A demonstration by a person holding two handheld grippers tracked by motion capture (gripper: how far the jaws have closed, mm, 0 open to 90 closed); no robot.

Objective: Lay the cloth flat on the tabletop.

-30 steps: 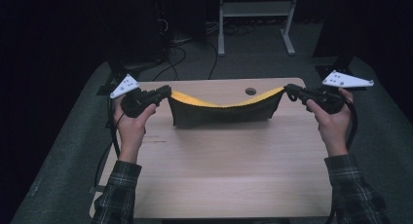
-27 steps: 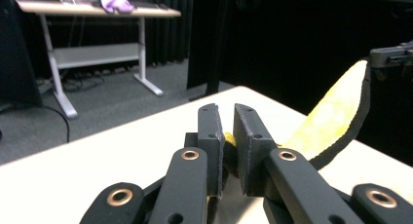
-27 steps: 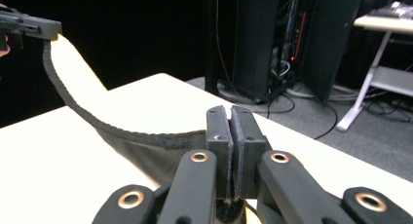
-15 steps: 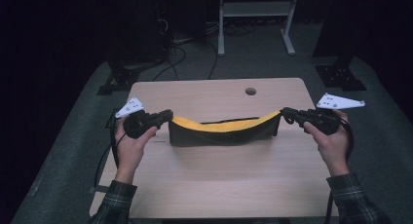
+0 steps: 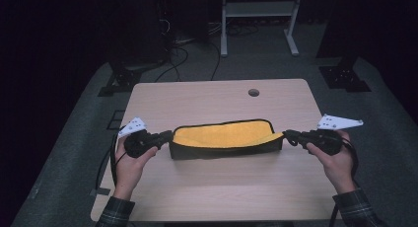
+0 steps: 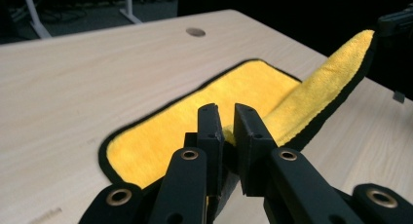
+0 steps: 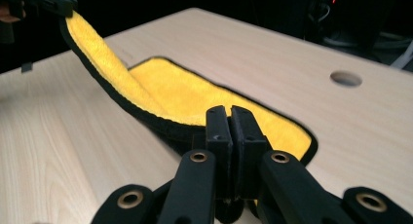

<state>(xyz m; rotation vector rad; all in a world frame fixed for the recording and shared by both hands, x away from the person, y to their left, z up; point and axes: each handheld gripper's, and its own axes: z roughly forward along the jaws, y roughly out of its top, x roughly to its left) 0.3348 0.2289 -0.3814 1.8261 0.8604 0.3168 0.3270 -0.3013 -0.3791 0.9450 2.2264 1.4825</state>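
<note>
Two tongs [image 5: 167,136] [image 5: 287,135] pinch cloth's [image 5: 224,135] opposite ends.

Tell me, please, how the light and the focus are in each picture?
High view: lit table, dark surroundings, slightly soft. Left gripper view: yellow cloth fairly sharp, far table edge soft. Right gripper view: the cloth's raised far end is soft, background dark.

Yellow, black-edged cloth [image 5: 224,135] half-draped on table, near edge raised.

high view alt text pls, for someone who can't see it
A person's two hand-held grippers, left gripper and right gripper, each pinch one end of a yellow cloth with black edging, its far part lying on a light wooden table. The near edge is lifted between them.
</note>
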